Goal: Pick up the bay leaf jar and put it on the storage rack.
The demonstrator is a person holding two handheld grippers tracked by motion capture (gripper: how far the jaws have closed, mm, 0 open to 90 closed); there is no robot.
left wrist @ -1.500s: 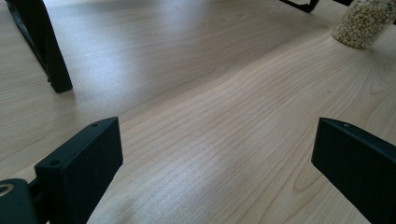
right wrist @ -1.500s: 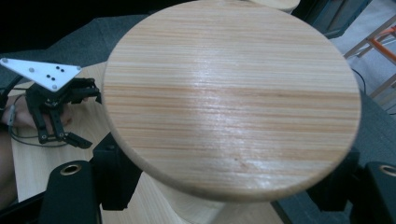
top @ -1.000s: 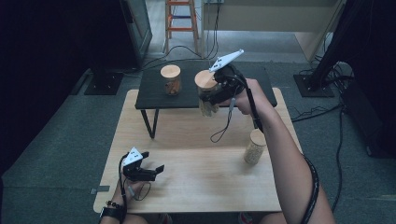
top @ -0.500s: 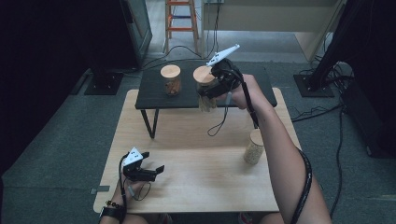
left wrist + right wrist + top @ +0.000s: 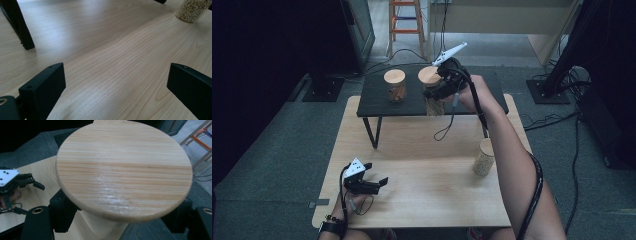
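Observation:
A glass jar with a round wooden lid (image 5: 429,75) is over the front part of the black raised shelf (image 5: 377,100), and my right gripper (image 5: 439,90) is shut on its body just under the lid. In the right gripper view the lid (image 5: 123,167) sits between the black jaws. Whether the jar rests on the shelf I cannot tell. A second lidded jar (image 5: 394,85) stands on the shelf to its left. A third jar (image 5: 484,156) with pale kernels stands on the wooden table (image 5: 427,150) at the right. My left gripper (image 5: 376,173) rests open on the table's near left.
The shelf stands on thin black legs (image 5: 21,27) at the table's far side. The kernel jar (image 5: 192,8) lies ahead of my open left jaws. A cable (image 5: 447,125) hangs from the right gripper. Beyond the table are an orange ladder (image 5: 404,20) and stand bases.
My right gripper has carried the jar a little farther away from the person, over the shelf. The left gripper has stayed where it was.

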